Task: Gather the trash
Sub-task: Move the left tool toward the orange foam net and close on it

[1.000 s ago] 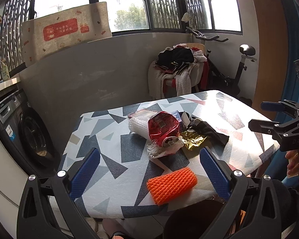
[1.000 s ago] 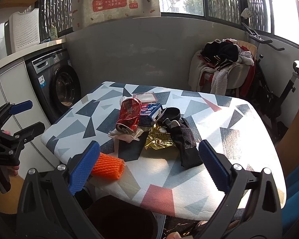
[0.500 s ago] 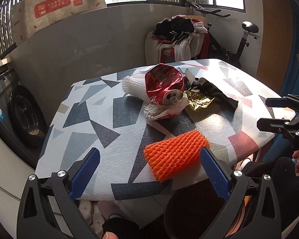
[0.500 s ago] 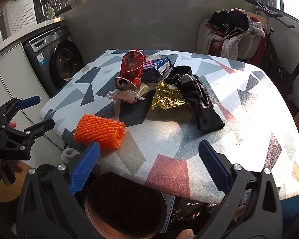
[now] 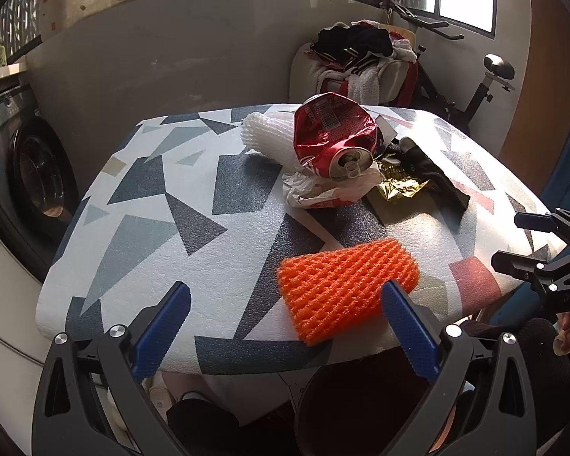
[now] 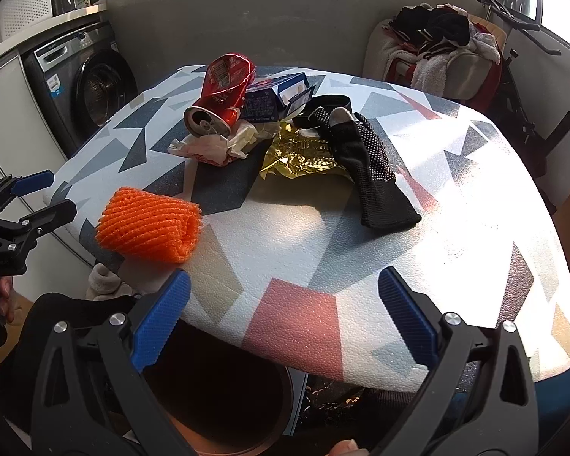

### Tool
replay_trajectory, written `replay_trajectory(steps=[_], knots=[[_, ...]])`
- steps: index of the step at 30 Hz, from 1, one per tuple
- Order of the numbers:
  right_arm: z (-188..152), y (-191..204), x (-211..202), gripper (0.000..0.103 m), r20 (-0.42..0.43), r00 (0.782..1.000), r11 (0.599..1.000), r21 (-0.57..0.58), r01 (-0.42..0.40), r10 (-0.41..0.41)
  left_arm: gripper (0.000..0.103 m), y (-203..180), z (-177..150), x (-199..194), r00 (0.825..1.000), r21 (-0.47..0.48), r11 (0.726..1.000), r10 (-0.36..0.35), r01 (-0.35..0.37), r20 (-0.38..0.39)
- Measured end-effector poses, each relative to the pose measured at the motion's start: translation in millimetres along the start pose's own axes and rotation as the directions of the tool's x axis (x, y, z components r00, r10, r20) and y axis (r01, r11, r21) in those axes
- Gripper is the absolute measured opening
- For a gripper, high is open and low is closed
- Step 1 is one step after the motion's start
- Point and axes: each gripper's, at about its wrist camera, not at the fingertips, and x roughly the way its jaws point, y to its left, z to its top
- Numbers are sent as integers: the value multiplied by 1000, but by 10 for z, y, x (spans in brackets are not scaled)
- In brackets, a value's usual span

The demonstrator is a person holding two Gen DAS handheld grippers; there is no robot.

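Our left gripper (image 5: 285, 326), jaws wide and empty, is nearer the orange foam net (image 5: 345, 288), which lies crosswise at the table's (image 5: 163, 266) near edge, just ahead, right of centre. Our right gripper (image 6: 283, 313), also wide, hangs farther off.

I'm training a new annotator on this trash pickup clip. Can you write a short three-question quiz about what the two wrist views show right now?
1. True or false: the left gripper is shut on the orange foam net.
2. Which item lies nearest the table edge on the person's side? A) crushed red can B) orange foam net C) black glove
3. Fill in: the gold wrapper lies between the crumpled paper under the can and the ____.

Key: 1 false, its fingers stand wide apart and hold nothing, as do those of the right gripper. 2 B. 3 black glove.
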Motion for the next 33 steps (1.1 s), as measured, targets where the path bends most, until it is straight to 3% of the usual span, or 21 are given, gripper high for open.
replay_trajectory(steps=[6,13,16,19,23,28,30,33], knots=[[-20,-53,108,97,-28,1000,1000,13,11,-11,98,27,-10,46,998,-29,998,-54,54,-8],[-32,-55,134,97,-17,1000,1000,5,17,-16,97,73,2,270,991,-143,982,-132,125,-38],[-37,-85,141,97,-14,1000,1000,16,16,-16,87,78,21,491,984,-189,972,-160,143,-76],[-45,-139,109,96,3,1000,999,30,21,-21,81,-9,7,695,984,-137,984,-132,115,-120],[-7,-258,101,85,20,999,998,45,31,-32,78,-14,-93,888,979,-135,986,-122,100,-163],[236,-425,207,71,42,998,999,1,49,-49,80,-19,-109,925,983,-120,989,-106,89,-147],[349,-520,299,55,43,998,999,1,44,-44,81,-19,-115,929,985,-113,989,-105,90,-139],[520,-657,494,43,23,1000,999,36,13,-14,83,-26,-114,934,986,-103,991,-101,87,-134]])
